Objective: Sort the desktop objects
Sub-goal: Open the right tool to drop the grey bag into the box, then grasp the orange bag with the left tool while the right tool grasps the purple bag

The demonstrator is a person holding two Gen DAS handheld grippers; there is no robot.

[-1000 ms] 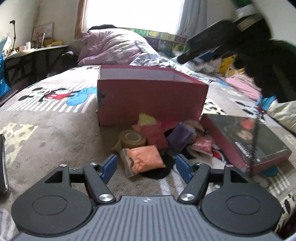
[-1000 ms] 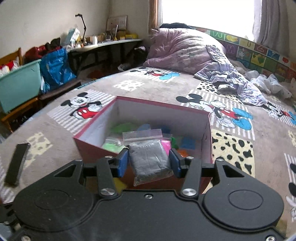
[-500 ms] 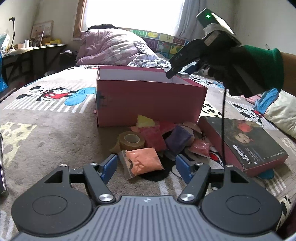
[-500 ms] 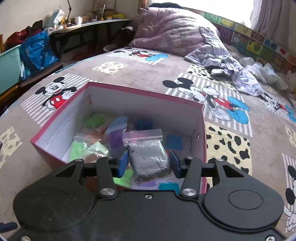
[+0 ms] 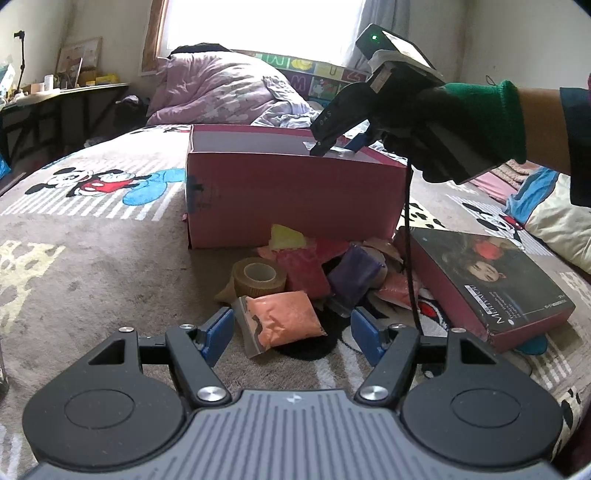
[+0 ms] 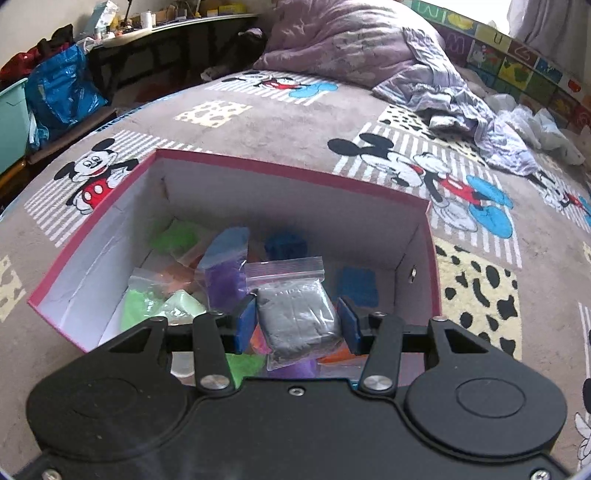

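A pink open box (image 5: pixel 291 192) stands on the Mickey Mouse blanket; it also shows from above in the right wrist view (image 6: pixel 92 236), holding several coloured clay bags. My right gripper (image 6: pixel 297 325) is shut on a grey clay bag (image 6: pixel 295 321) and holds it over the box's inside; it shows from outside in the left wrist view (image 5: pixel 332 144), at the box's rim. My left gripper (image 5: pixel 291 332) is open and empty, low over an orange clay bag (image 5: pixel 284 321) in a pile with a purple bag (image 5: pixel 352 275) and a tape roll (image 5: pixel 258 277).
A dark book-like case (image 5: pixel 484 284) lies right of the pile. A cable (image 5: pixel 408 240) hangs from the right gripper over the pile. A crumpled purple duvet (image 6: pixel 369 48) lies behind the box. A desk (image 6: pixel 166 33) and a blue bag (image 6: pixel 62 92) stand at the far left.
My right gripper has moved forward and tilted down with the grey bag, from before the box to over its inside. My left gripper has stayed open over the orange bag.
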